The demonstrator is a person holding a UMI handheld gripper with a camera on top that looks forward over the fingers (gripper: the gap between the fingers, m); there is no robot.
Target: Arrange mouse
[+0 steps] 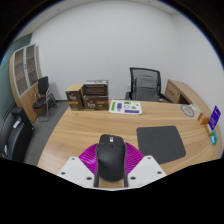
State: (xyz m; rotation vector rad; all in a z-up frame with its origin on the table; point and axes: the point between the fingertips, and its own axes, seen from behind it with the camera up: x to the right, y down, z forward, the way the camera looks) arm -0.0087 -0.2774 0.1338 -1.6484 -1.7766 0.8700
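A black computer mouse [111, 158] sits between my gripper's [111, 165] two fingers, with the magenta pads [90, 158] pressed against both of its sides. The gripper is shut on the mouse and holds it over the front part of a wooden table [80, 125]. A dark grey mouse pad [160, 141] lies on the table ahead and to the right of the fingers, apart from the mouse.
Papers [125, 107] lie at the table's far edge, with small items [211, 118] at the far right. A black office chair [145, 83] stands behind the table. A bookshelf [24, 72], a second chair [42, 97] and a low shelf [88, 96] stand at the left and rear.
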